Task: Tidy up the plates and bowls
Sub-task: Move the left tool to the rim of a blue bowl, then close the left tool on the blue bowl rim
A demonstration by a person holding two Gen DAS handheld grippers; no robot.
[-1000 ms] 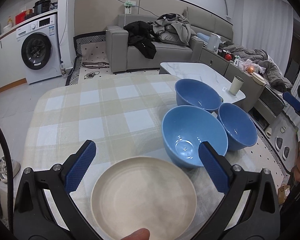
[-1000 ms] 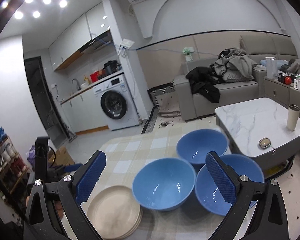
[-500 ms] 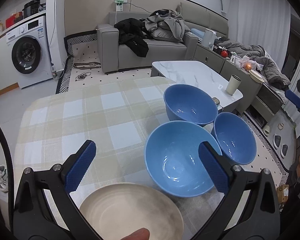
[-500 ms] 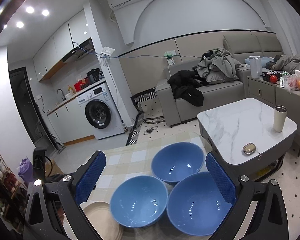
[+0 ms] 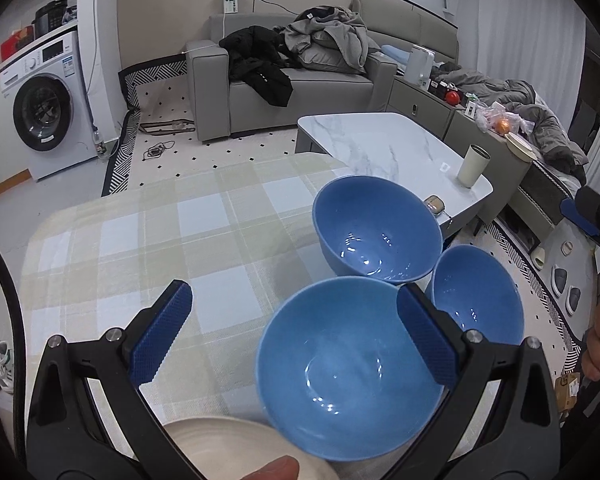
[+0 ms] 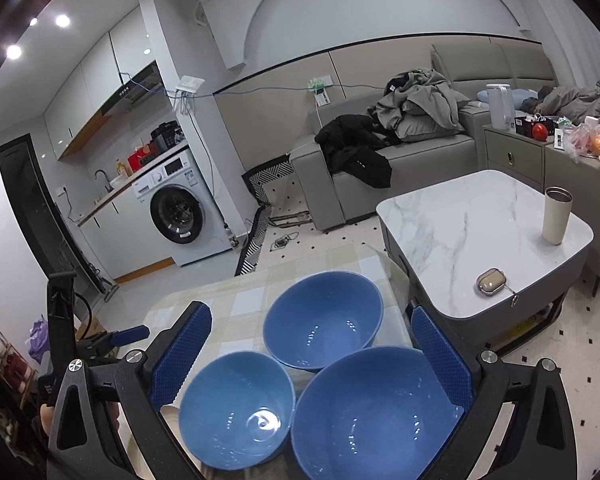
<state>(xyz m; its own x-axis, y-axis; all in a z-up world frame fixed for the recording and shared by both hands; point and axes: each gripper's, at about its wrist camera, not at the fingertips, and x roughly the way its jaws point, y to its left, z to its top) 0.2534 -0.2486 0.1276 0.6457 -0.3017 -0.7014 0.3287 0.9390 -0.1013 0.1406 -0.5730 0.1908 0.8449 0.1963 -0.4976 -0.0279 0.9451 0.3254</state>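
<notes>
Three blue bowls stand close together on the checked tablecloth. In the left wrist view the nearest bowl lies between my open left gripper's fingers, with a far bowl and a right bowl behind. A cream plate shows at the bottom edge. In the right wrist view my open right gripper hovers over the bowls: left bowl, far bowl, near right bowl. Both grippers are empty.
A marble coffee table with a cup and a small case stands right behind the dining table. A sofa with clothes and a washing machine stand farther off.
Both grippers have moved forward and down toward the bowls. The cream plate has slid to the bottom edge of the left view and nearly out of the right view.
</notes>
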